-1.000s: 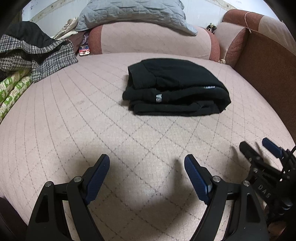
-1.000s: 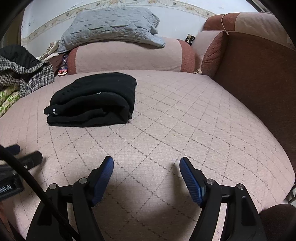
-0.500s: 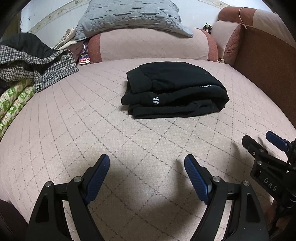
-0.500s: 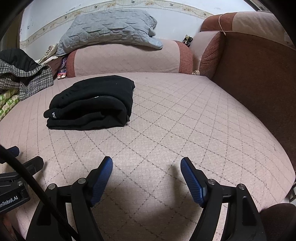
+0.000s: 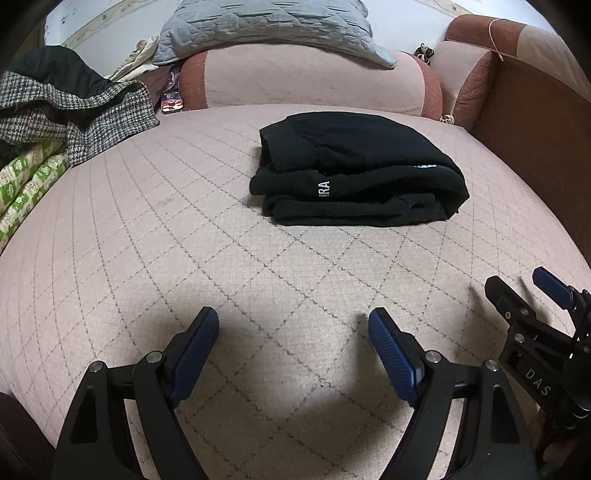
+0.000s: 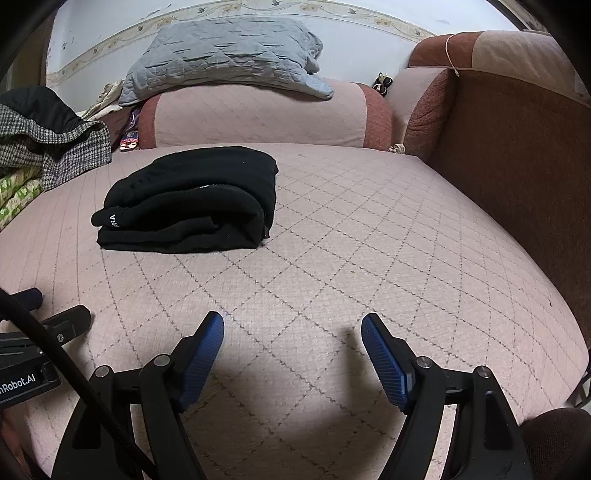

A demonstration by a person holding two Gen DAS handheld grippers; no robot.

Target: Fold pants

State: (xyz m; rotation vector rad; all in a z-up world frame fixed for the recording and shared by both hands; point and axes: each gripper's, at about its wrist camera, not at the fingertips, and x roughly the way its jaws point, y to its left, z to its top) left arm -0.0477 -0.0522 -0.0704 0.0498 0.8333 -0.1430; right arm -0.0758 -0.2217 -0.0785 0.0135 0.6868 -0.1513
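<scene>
Two grippers hover low over the near part of the pink quilted sofa seat (image 5: 155, 236), the left gripper (image 5: 291, 332) and right gripper (image 6: 291, 336) both with jaws spread wide, holding nothing. Black pants (image 5: 354, 170) lie folded farther back, well apart from both.

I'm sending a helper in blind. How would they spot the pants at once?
On the pink quilted cushion, below the grey pillow, lies a folded black bundle, the pants. Unlike the checked coat at the left edge, they are plain black with small white lettering.
</scene>
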